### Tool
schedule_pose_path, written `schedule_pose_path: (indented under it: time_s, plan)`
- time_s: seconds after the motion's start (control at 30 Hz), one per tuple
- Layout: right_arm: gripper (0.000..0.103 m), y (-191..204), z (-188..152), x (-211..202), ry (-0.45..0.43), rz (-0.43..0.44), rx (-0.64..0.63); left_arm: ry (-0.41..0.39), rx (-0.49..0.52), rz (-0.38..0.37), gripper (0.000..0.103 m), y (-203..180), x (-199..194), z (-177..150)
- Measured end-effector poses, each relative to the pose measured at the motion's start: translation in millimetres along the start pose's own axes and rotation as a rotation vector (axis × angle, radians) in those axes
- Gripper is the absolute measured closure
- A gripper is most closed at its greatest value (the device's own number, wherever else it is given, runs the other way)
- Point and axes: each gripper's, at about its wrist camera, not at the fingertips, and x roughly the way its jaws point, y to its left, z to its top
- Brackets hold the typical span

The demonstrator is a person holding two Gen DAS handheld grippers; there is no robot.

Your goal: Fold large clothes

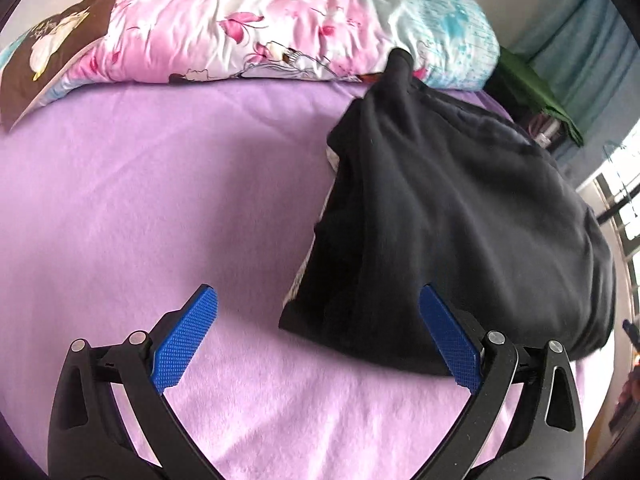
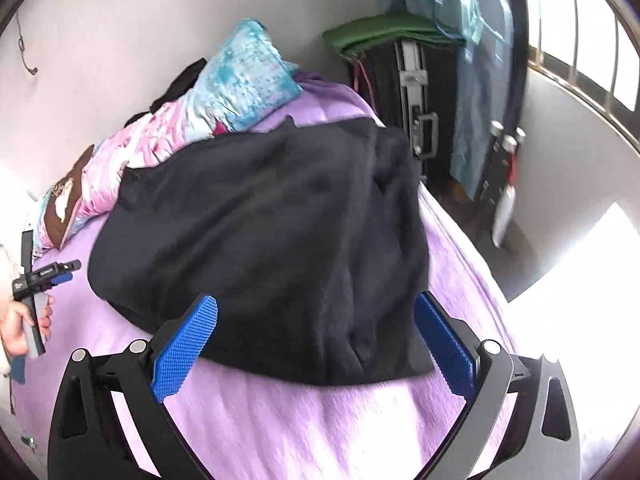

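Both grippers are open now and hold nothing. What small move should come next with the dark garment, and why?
Probably lower the right gripper onto the near hem of the bunched black fabric garment and close on it. Its blue pads already straddle that edge, while the left gripper hangs mostly over bare lilac bedsheet.

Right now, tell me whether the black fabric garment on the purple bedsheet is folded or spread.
Folded: the black fabric garment lies doubled into a compact bundle, layered edges showing in the left wrist view, on the purple bedsheet.

The dark garment (image 1: 460,216) is matt, soft cloth. The lilac bed sheet (image 1: 140,208) looks fleecy. The quilt (image 1: 248,28) is glossy, satiny fabric. Gripper pads (image 2: 182,352) are knurled blue plastic.
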Motion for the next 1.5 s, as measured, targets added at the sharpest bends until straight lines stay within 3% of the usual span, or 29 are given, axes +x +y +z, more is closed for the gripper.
schedule_pose_path:
  time_s: [0.23, 0.33, 0.53, 0.63, 0.67, 0.8, 1.0, 1.1, 1.17, 1.2, 1.33, 1.43, 1.5]
  plan:
    - [0.026, 10.4, -9.5, 12.9, 0.042, 0.084, -0.049, 0.011, 0.063, -0.06, 0.006, -11.1, 9.7, -10.5]
    - [0.035, 12.8, -10.5, 24.5, 0.072, 0.098, -0.051, 0.034, 0.096, -0.06, 0.016, -14.5, 21.0, -7.1]
    - [0.038, 17.1, -15.1, 39.1, 0.105, 0.1, -0.068, 0.074, 0.123, -0.087, 0.026, -23.3, 37.6, -7.2]
    - [0.052, 14.4, -13.8, 46.4, 0.131, 0.102, -0.071, 0.105, 0.138, -0.112, 0.045, -29.6, 45.6, -7.4]
    - [0.065, 10.8, -12.9, 47.8, 0.138, 0.1, -0.063, 0.107, 0.159, -0.105, 0.048, -33.5, 46.7, -7.2]
    - [0.079, 5.8, -10.5, 49.0, 0.152, 0.11, -0.064, 0.122, 0.196, -0.093, 0.066, -42.5, 50.6, -6.4]
    - [0.086, 8.5, -2.9, 32.0, 0.142, 0.089, -0.089, 0.089, 0.165, -0.123, 0.077, -36.4, 38.3, 3.1]
    - [0.087, 6.9, 5.3, 13.0, 0.113, 0.095, -0.103, -0.004, 0.128, -0.206, 0.077, -26.1, 14.7, 16.8]
    - [0.089, 1.1, 4.2, 9.9, 0.114, 0.079, -0.085, 0.003, 0.148, -0.195, 0.077, -25.6, 14.6, 19.4]
    - [0.096, -5.4, -2.4, 16.5, 0.142, 0.058, -0.058, 0.034, 0.155, -0.182, 0.077, -25.4, 20.9, 17.0]
    - [0.096, -7.7, -20.6, 45.0, 0.212, 0.031, -0.042, 0.126, 0.142, -0.137, 0.076, -25.8, 43.8, -2.0]
    - [0.094, 5.4, -13.6, 32.4, 0.176, 0.011, -0.091, 0.106, 0.127, -0.075, 0.053, -28.0, 40.0, -8.1]
    - [0.084, 10.7, -8.2, 22.9, 0.176, -0.038, -0.118, 0.09, 0.131, 0.014, 0.005, -28.0, 32.1, -6.7]
